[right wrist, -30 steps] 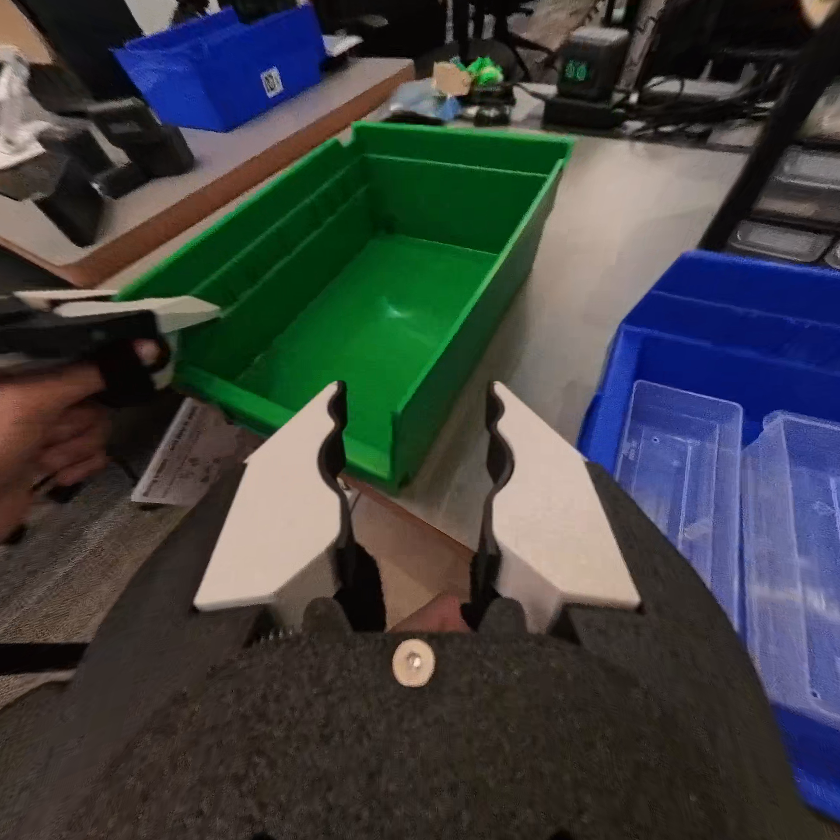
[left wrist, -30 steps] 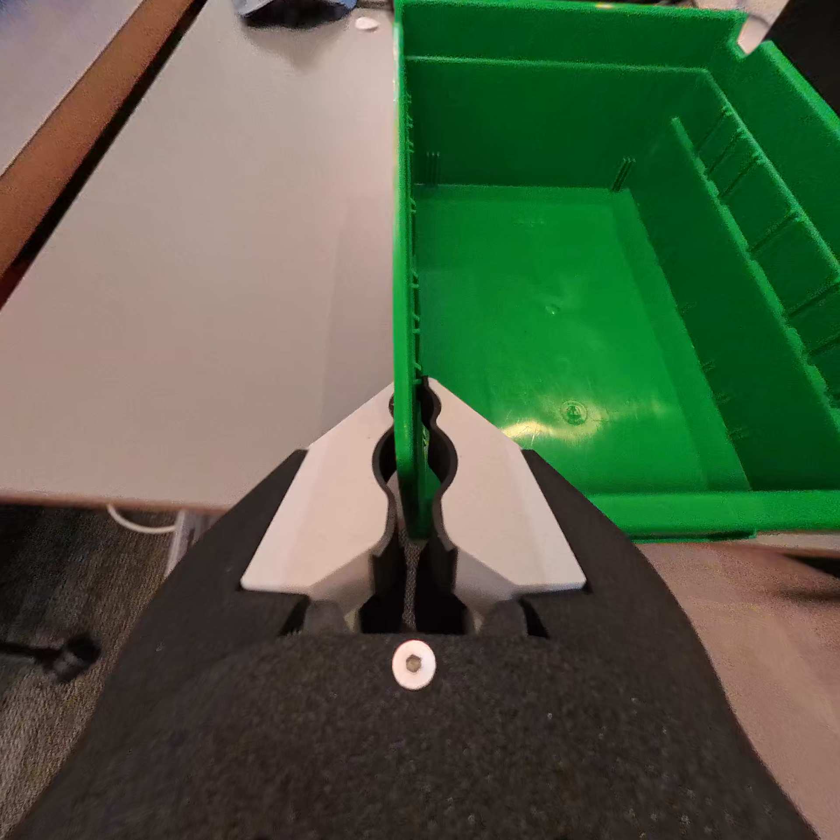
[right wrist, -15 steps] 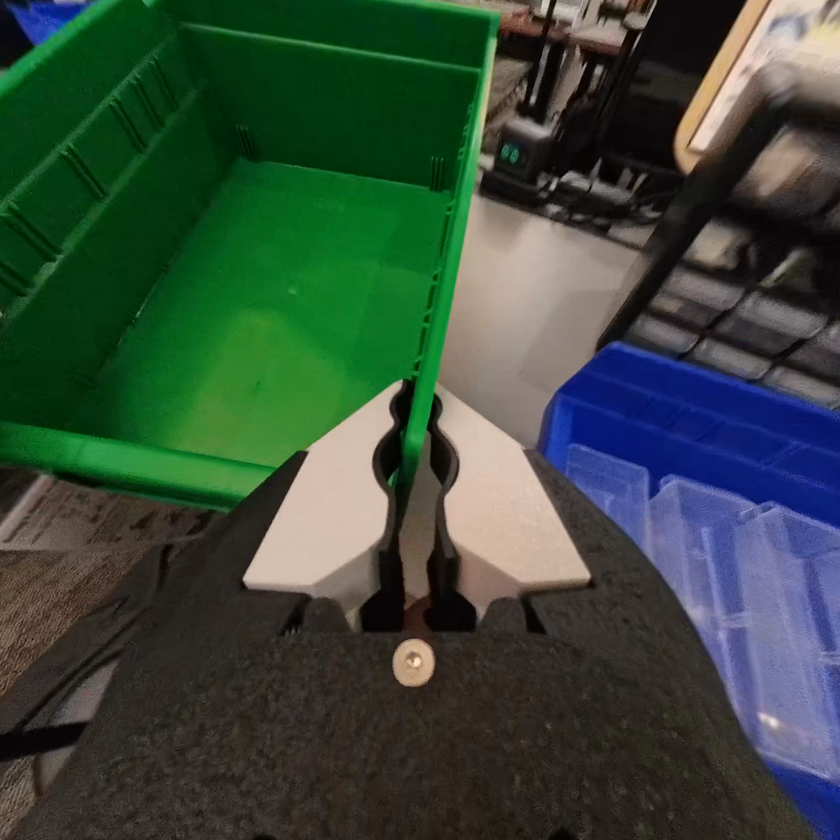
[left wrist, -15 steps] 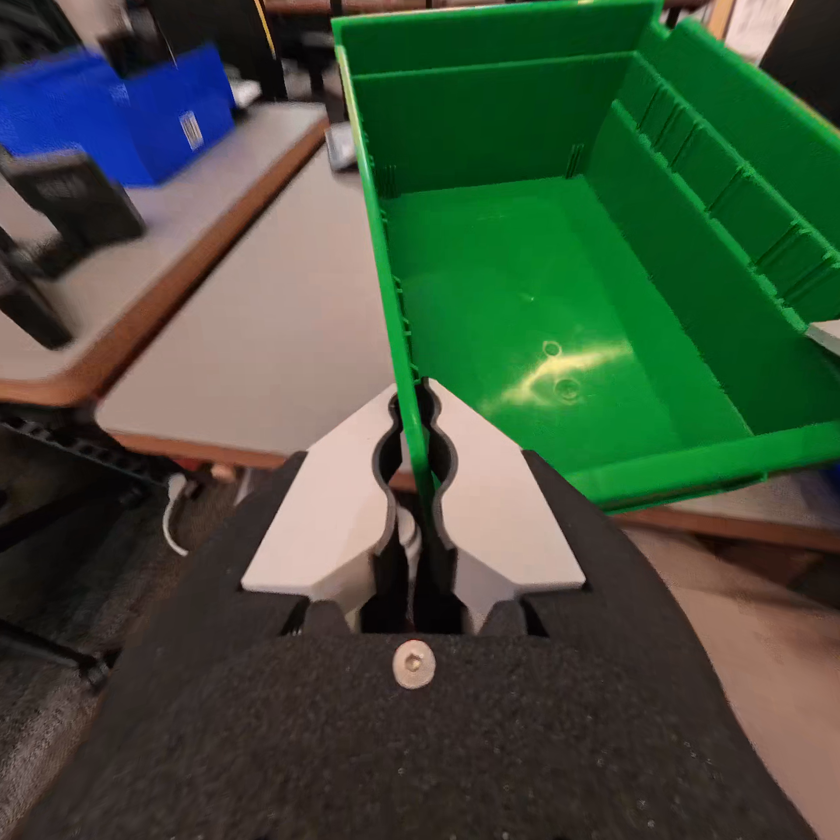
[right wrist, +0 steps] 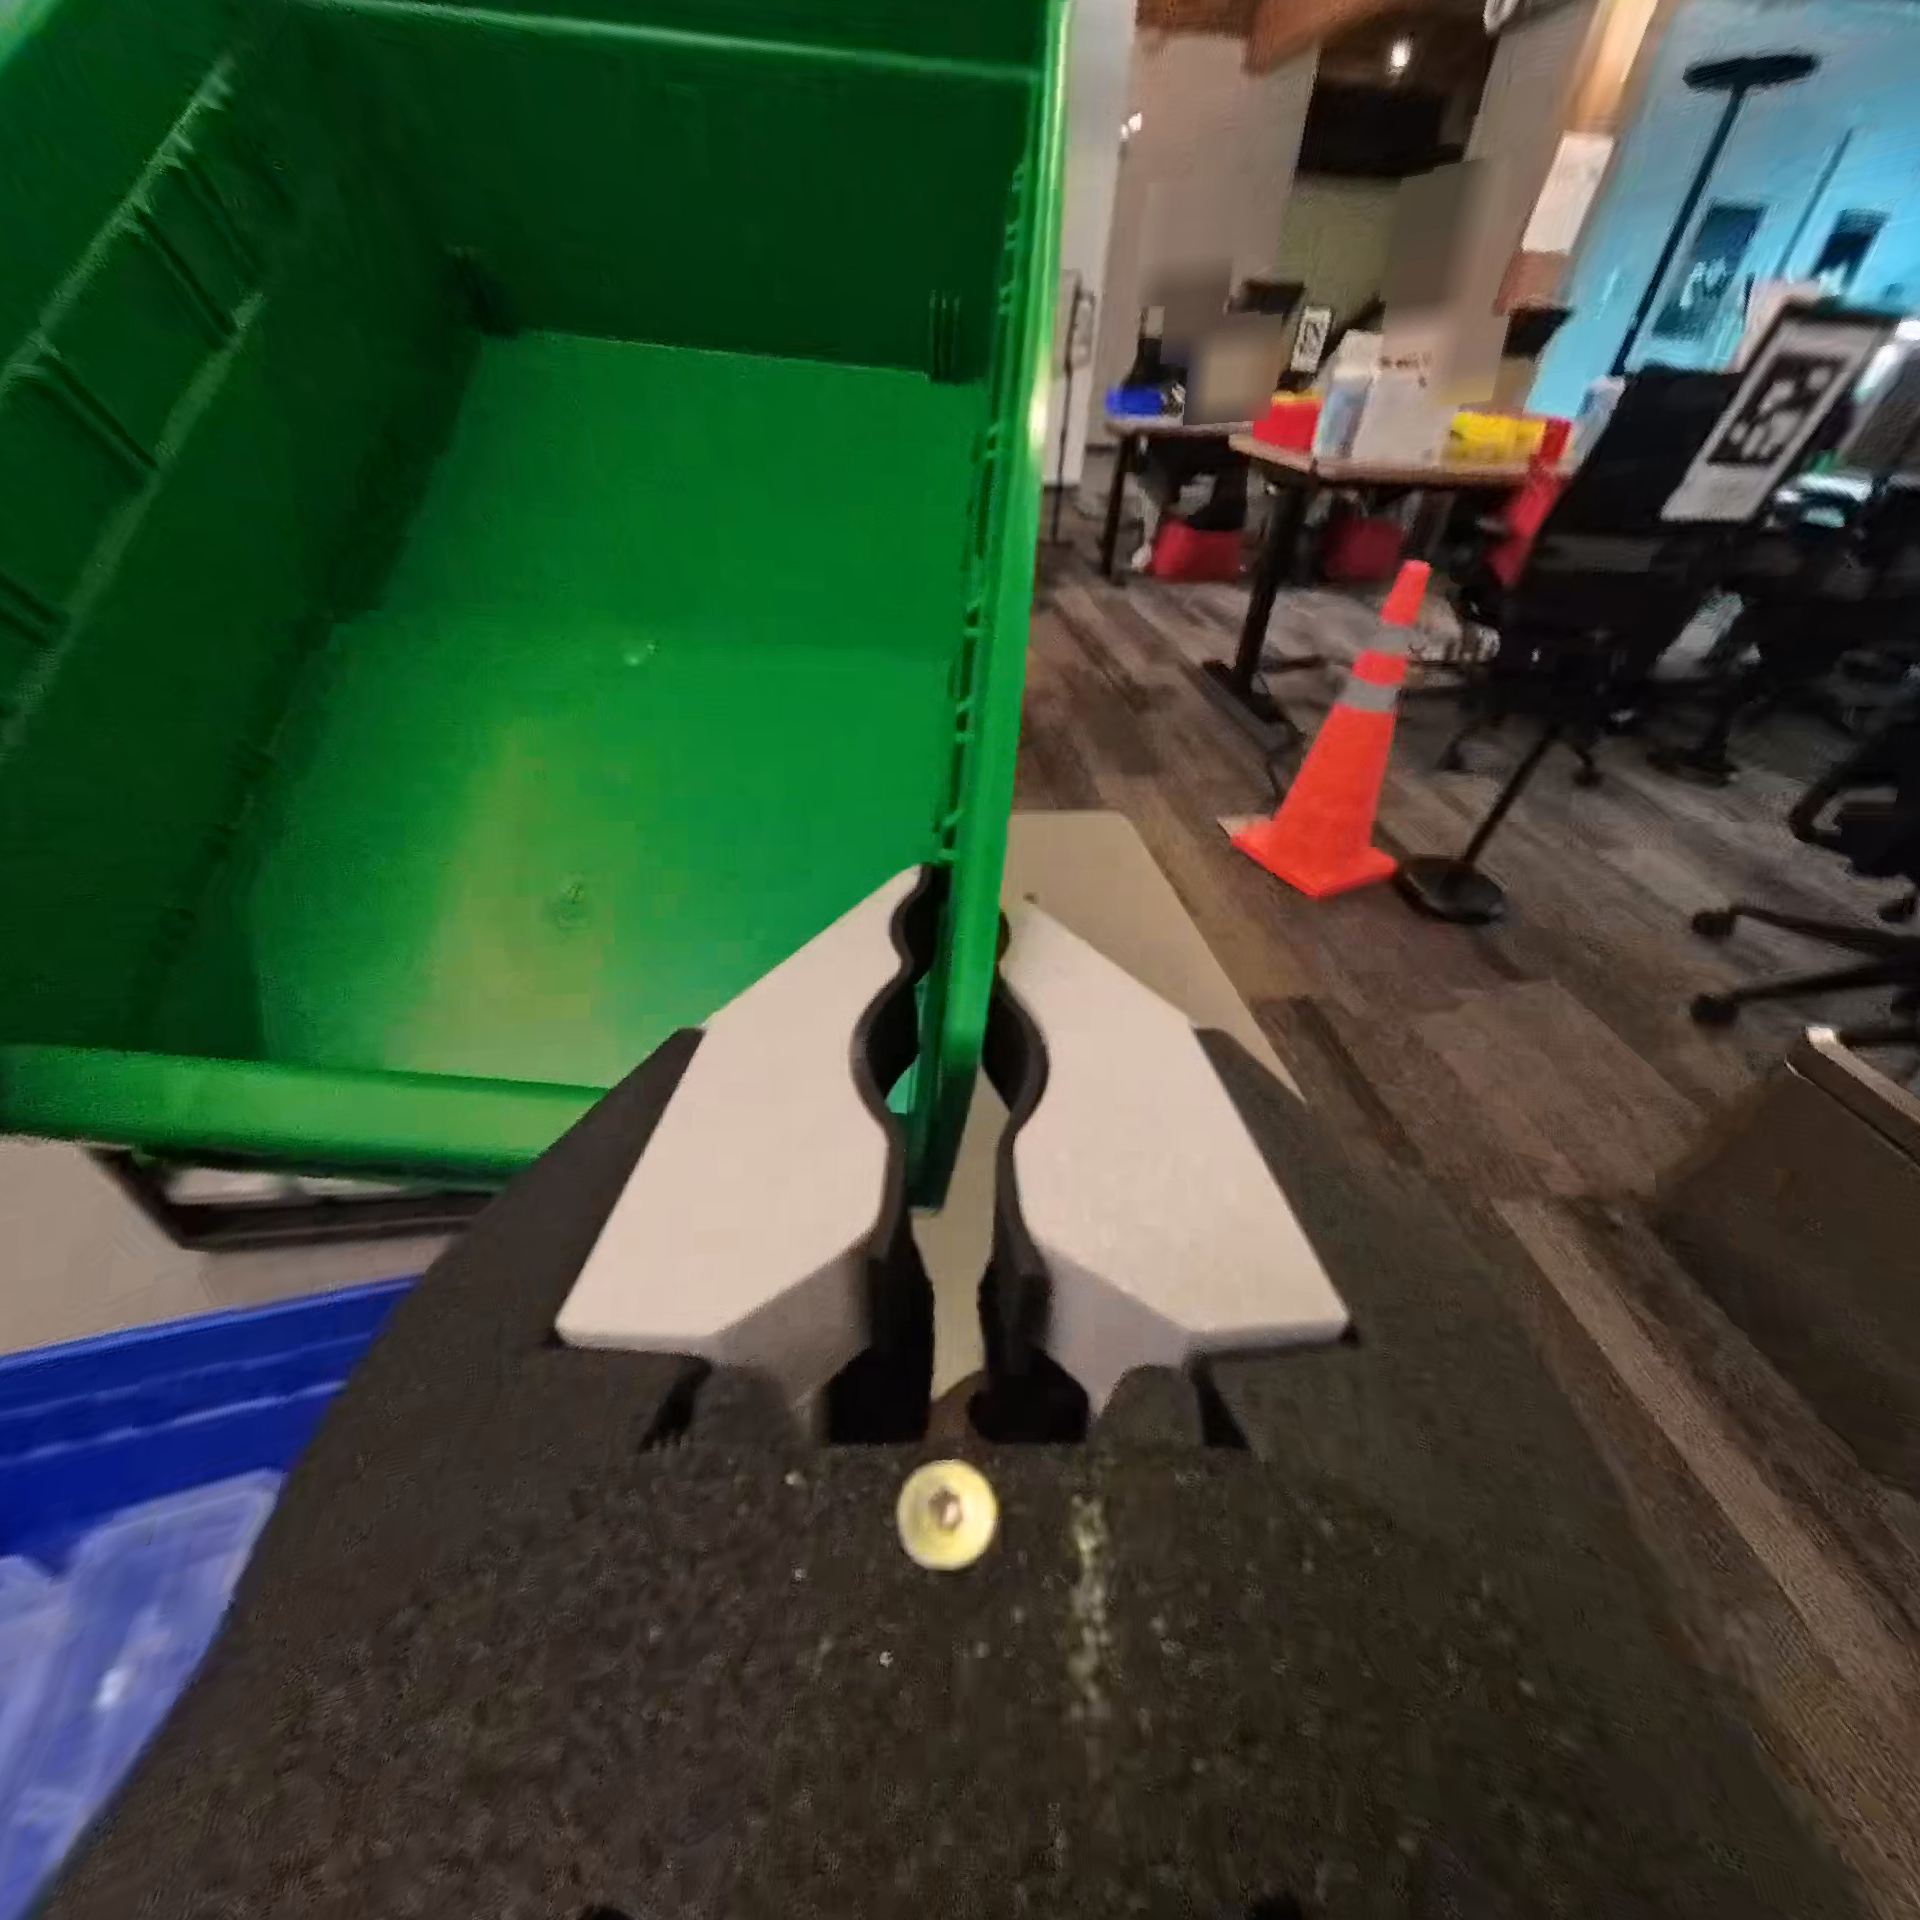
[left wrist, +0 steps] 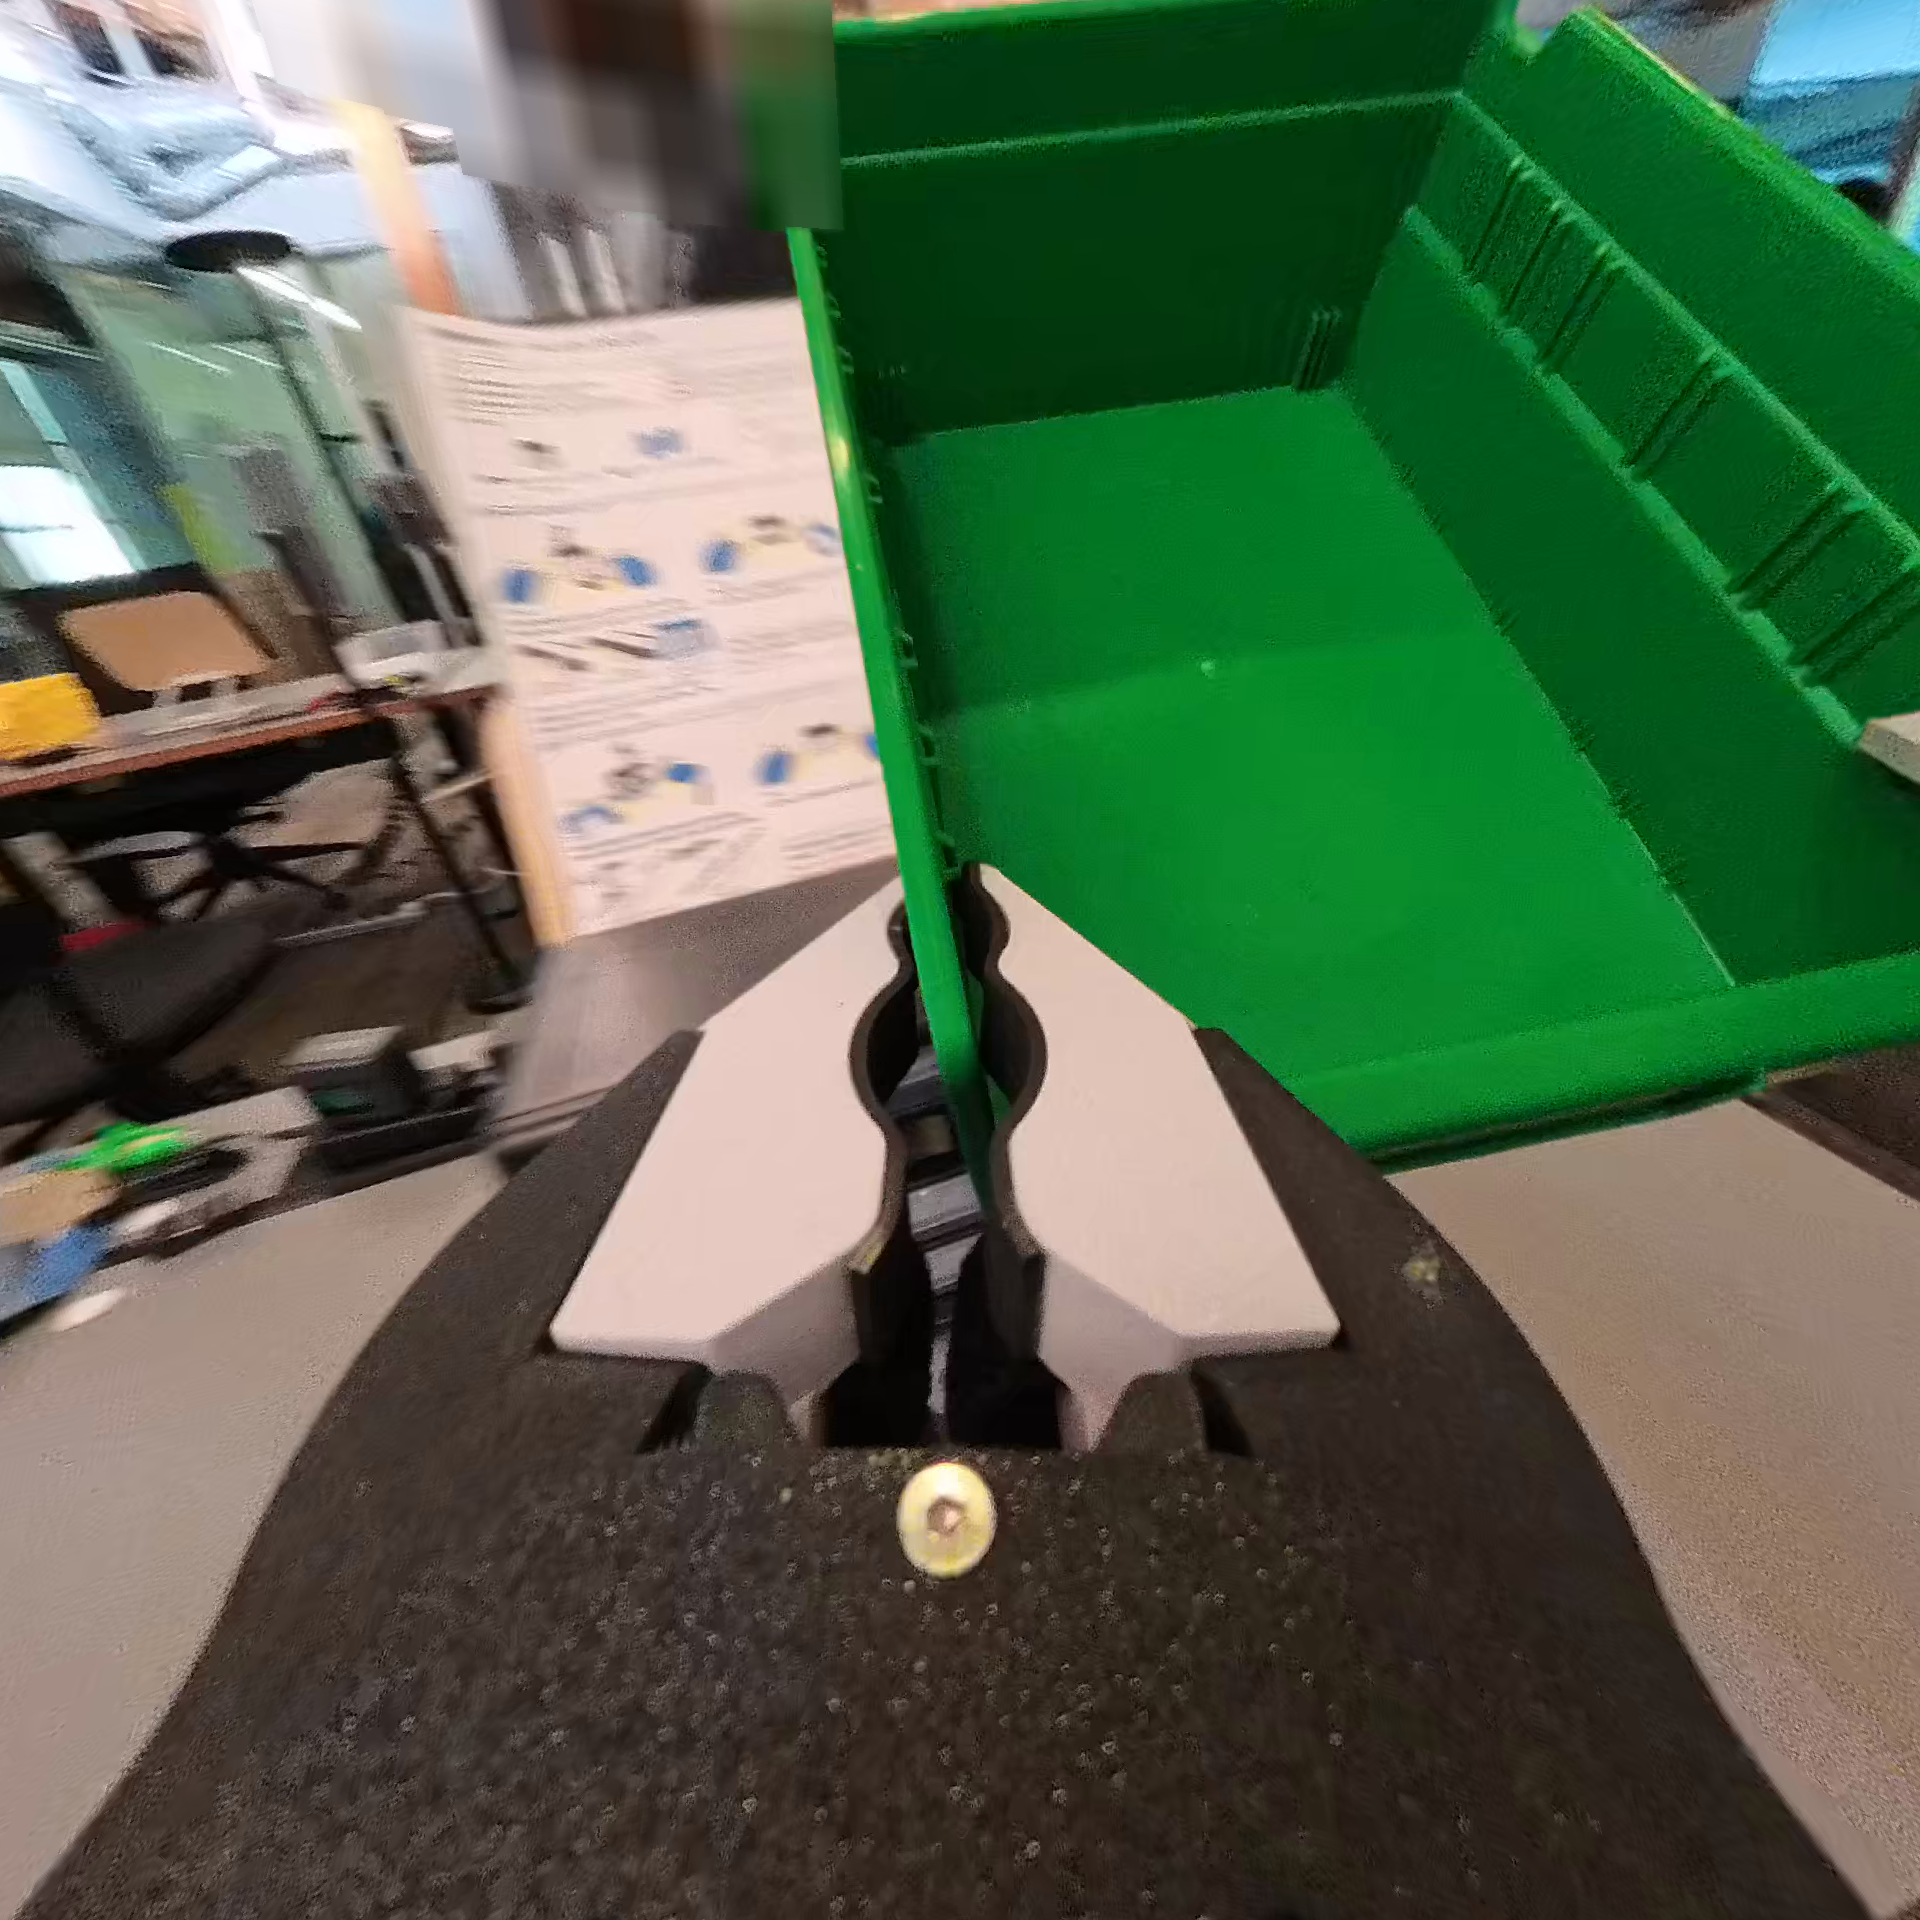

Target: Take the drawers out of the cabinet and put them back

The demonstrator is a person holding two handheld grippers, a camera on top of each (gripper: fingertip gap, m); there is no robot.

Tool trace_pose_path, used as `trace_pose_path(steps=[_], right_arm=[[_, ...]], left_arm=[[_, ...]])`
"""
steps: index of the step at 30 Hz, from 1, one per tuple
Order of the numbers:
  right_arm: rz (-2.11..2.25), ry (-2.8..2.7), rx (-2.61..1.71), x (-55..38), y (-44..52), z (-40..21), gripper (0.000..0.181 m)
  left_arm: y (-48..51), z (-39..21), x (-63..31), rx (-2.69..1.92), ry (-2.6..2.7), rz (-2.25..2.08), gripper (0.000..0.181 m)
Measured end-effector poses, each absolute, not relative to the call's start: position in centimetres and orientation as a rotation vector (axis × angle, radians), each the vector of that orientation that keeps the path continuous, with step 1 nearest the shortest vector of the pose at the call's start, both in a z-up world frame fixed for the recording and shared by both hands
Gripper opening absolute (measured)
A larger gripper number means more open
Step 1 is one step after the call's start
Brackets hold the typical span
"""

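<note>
Gripping the green drawer (left wrist: 1299, 748) by both side walls: left tool (left wrist: 951, 904) clamped on the left wall, right tool (right wrist: 966, 904) clamped on the right wall. Hanging tilted in the air above the table (left wrist: 1662, 1351) (blue bin (right wrist: 156, 1455) just below, orange cone (right wrist: 1340, 769) standing on the floor beyond).

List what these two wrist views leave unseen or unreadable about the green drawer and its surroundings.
- Cabinet: in neither view, so where the green drawer goes cannot be told.
- Drawer's underside: hidden by its own floor in both views.
- Right gripper in the left wrist view: only a pale sliver at the right edge.
- Blue bin contents, right wrist view: blurred and cut off by the edge.
- Poster, left wrist view: motion-blurred.
</note>
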State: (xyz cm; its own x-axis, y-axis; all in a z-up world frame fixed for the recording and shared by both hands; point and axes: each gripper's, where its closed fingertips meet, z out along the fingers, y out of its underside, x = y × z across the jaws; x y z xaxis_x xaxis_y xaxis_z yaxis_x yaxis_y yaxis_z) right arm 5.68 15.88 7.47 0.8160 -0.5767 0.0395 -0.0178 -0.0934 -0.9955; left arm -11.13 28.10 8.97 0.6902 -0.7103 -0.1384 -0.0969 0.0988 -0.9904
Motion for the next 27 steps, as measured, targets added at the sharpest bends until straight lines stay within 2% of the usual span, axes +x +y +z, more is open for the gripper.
trace_pose_path(steps=[5, 10, 18, 24, 27], right_arm=[[-0.463, 0.604, -1.911, 18.3, 14.3, -4.7, 0.004], [-0.108, 0.802, -1.98, 22.6, 16.2, -14.1, 0.004], [-0.13, 0.729, -2.071, 24.4, 16.3, -17.3, 0.006], [-0.2, 0.771, -2.103, 26.0, 15.7, -18.4, 0.005], [-0.229, 0.761, -2.131, 26.1, 16.1, -19.6, 0.005]], left_arm=[[27.6, -2.5, 3.6, -1.663, 0.912, -0.52, 0.002], [27.9, -8.7, 8.3, -1.765, 1.008, -0.34, 0.003], [25.5, -12.1, 8.2, -1.859, 0.995, -0.158, 0.004], [24.8, -16.7, 8.4, -2.092, 1.173, -0.014, 0.007], [24.6, -19.1, 7.8, -2.065, 1.322, 0.165, 0.016]])
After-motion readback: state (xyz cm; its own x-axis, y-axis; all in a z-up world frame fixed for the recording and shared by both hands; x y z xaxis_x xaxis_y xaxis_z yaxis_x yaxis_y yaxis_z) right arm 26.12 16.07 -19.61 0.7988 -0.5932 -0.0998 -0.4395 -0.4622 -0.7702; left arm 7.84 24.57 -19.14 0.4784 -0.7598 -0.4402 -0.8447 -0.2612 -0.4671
